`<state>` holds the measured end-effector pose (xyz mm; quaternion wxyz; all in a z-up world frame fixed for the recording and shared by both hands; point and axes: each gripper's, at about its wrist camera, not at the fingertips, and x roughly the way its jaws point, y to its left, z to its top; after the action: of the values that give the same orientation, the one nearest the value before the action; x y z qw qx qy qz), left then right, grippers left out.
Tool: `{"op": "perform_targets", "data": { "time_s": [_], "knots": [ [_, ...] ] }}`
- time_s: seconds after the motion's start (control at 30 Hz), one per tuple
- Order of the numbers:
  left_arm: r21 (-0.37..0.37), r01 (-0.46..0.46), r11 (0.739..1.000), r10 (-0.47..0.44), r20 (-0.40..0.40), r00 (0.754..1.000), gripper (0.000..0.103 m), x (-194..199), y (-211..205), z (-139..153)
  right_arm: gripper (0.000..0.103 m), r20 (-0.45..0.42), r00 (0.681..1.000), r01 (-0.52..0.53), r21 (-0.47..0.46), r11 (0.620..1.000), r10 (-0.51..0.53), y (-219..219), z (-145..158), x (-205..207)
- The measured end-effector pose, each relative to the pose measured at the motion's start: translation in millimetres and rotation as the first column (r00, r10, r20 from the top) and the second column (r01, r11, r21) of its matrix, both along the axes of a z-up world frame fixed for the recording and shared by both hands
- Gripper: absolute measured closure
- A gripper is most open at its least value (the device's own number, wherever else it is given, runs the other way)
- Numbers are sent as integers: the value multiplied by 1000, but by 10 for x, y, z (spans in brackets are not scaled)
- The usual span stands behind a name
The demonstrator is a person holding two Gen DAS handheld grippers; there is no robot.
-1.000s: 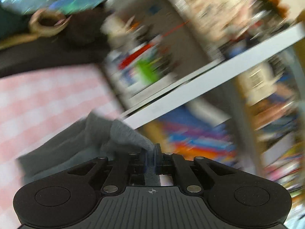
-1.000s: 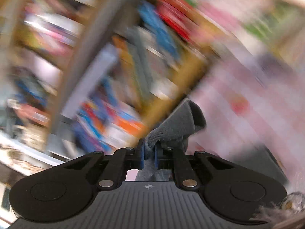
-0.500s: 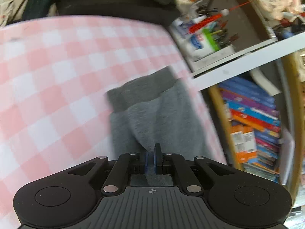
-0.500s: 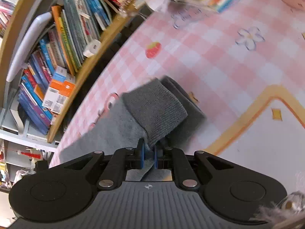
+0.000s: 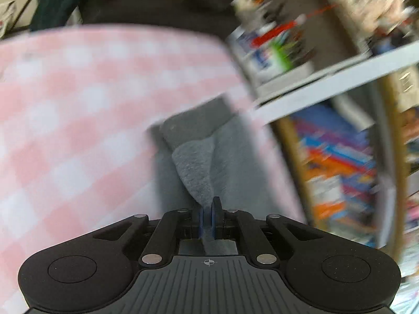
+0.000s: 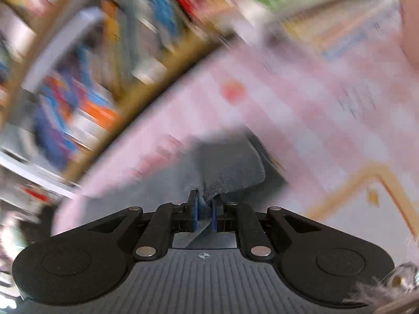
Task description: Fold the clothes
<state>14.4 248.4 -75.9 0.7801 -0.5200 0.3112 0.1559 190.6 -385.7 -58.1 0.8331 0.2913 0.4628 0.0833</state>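
My left gripper (image 5: pixel 207 213) pinches a fold of the grey knit garment (image 5: pixel 195 167), which lies just ahead of it on the pink checked tablecloth (image 5: pixel 65 120). My right gripper (image 6: pixel 204 210), jaws slightly parted, has grey cloth between its pads.

Both tools look alike. The left tongs (image 5: pixel 208 216) sit at the front of a matte black body with a ribbed grey-black centre plate marked by a small white crosshair. To either side of that crosshair swell two rounded lobes, each with a shallow round recess. Ahead of the crosshair, angled black link arms with silver round pivot pins run to two short fingers faced with blue pads. The right tongs (image 6: pixel 204 210) have the same build, pins and blue pads
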Motion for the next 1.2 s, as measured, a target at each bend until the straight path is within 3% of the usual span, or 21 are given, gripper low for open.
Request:
{"op": "perform_targets", "data": {
  "time_s": [0.03,0.13,0.2,0.33,0.47,0.53,0.57,0.6,0.63,0.7,0.8,0.87,0.9,0.97,1.03,1.1,1.2],
  "knots": [
    [-7,-6,1000,6,-4,1000,98,-15,-6,-9,88,4,1000,17,-1,1000,-17,-9,-9,-37],
    [-3,-12,1000,12,9,1000,90,-66,14,42,68,33,996,79,7,997,-79,-80,61,-173],
    [4,-18,1000,18,4,1000,87,-101,21,68,66,34,993,113,2,994,-113,-121,94,-244],
    [-11,-55,998,55,-30,998,72,-165,34,27,59,-12,987,159,9,987,-159,-187,40,-261],
    [-14,-73,997,72,-35,997,68,-137,17,-5,56,-51,981,192,56,980,-189,-150,-61,-157],
    [-9,-72,997,72,-35,997,65,-104,8,7,58,-47,981,191,63,980,-188,-110,-65,-109],
    [-6,-71,997,71,-34,997,64,-88,5,12,66,-44,983,181,55,982,-179,-75,-59,-76],
    [-6,-72,997,71,-32,997,63,-77,4,14,81,-42,985,172,47,984,-170,-40,-53,-43],
    [-9,-76,997,75,-32,997,63,-71,7,15,84,-14,989,147,25,989,-147,16,13,-41],
    [-14,-83,996,82,-30,996,61,-67,11,14,88,79,993,88,-16,996,-87,144,227,-90],
    [-11,-84,996,84,-21,996,59,-68,8,11,88,284,959,-16,11,1000,12,267,603,-326],
    [-11,-92,996,92,-9,996,59,-69,8,0,88,333,943,-37,29,999,25,262,669,-417],
    [-13,-97,995,97,-5,995,59,-66,9,-3,88,310,951,-15,15,1000,9,234,611,-407],
    [-16,-103,995,103,-3,995,59,-54,14,-4,88,167,985,65,-77,995,-52,150,358,-299],
    [-14,-95,995,95,-11,995,59,-31,25,9,84,26,994,111,-93,989,-109,49,132,-211],
    [-17,-94,995,94,-12,996,59,-26,35,10,62,47,990,136,-112,984,-131,26,147,-257],
    [-27,-111,993,111,1,994,58,-40,38,-9,55,111,985,149,-160,976,-132,51,250,-350]
  ]
}}
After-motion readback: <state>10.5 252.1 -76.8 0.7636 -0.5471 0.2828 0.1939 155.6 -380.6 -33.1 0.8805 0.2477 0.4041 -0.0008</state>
